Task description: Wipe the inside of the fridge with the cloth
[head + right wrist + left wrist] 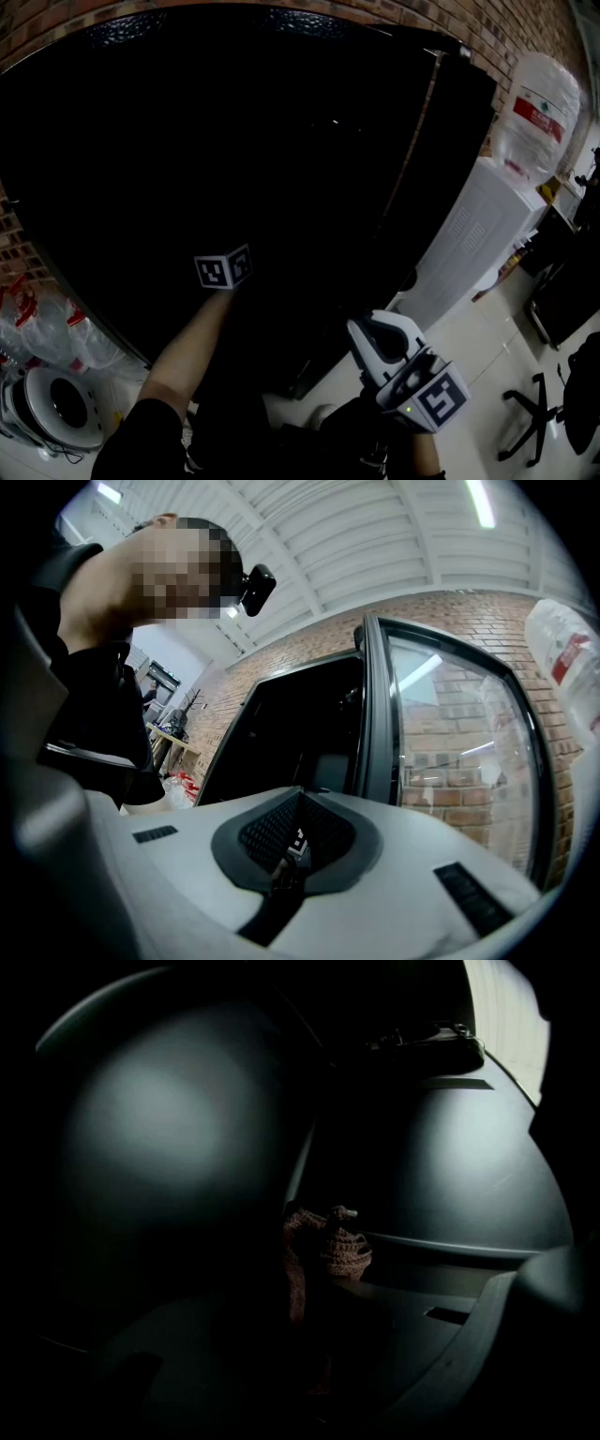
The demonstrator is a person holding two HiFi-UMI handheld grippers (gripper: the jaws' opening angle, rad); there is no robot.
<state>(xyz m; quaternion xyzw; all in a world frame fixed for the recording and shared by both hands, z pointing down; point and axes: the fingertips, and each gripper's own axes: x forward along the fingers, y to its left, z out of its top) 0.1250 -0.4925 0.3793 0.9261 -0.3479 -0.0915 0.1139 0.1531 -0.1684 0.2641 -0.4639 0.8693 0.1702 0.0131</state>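
Nearest to the head camera, the right claw (367,336) is held low in front of the black fridge (281,122), and its own view shows its white jaws pressed together with nothing between them. From above, only a bare forearm (187,347) and a marker cube (223,270) can be followed into the dark opening; the left claw's jaws are lost in the blackness there. They are shown only by the left gripper view, where the left claw (309,1274) is clenched on the cloth (323,1241) inside the cabinet. That cloth, a brownish knitted piece, is seen with its long axis running up and down the picture, a narrow strip leading to a bunched part at the top that leans to the right. Whether it touches any inner wall cannot be told, and its lower end is swallowed by shadow. The glass door (450,761), standing open against a brick wall (441,621), is made out clearly only in the right gripper view. A white water dispenser (469,234) appears in the head view alone, with its bottle partly cut off.
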